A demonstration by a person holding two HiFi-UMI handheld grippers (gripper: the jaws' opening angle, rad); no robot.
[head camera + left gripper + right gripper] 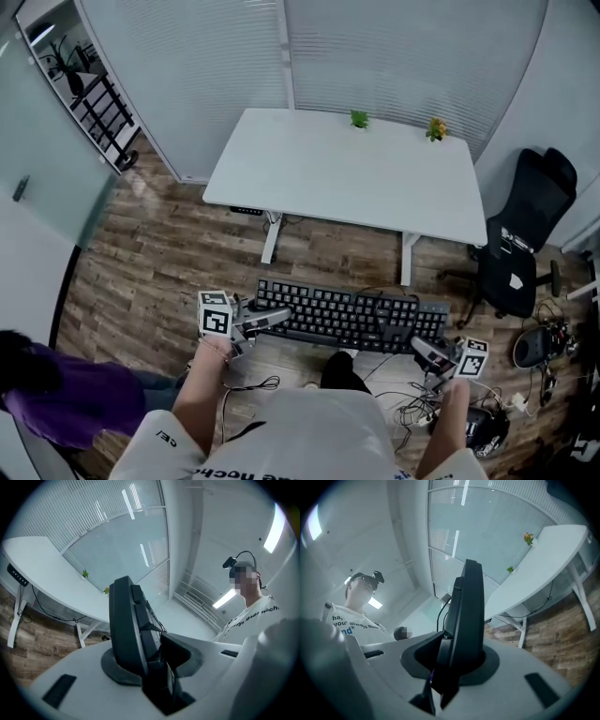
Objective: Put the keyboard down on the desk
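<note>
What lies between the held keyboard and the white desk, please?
In the head view, only a strip of wooden floor lies between the keyboard and the desk; nothing stands on it.

The keyboard (352,317) spans between my left tool (274,319) and right tool (422,348), before the worktop (309,178). On the worktop's far edge stand a left plant (359,119) and a right plant (436,128); a chair (525,244) stands to its right.

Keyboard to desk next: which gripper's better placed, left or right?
Neither alone. The left gripper clamps the keyboard at its left end, the right gripper at its right end. Both ends look about equally short of the desk, so I'd move both together.
</note>
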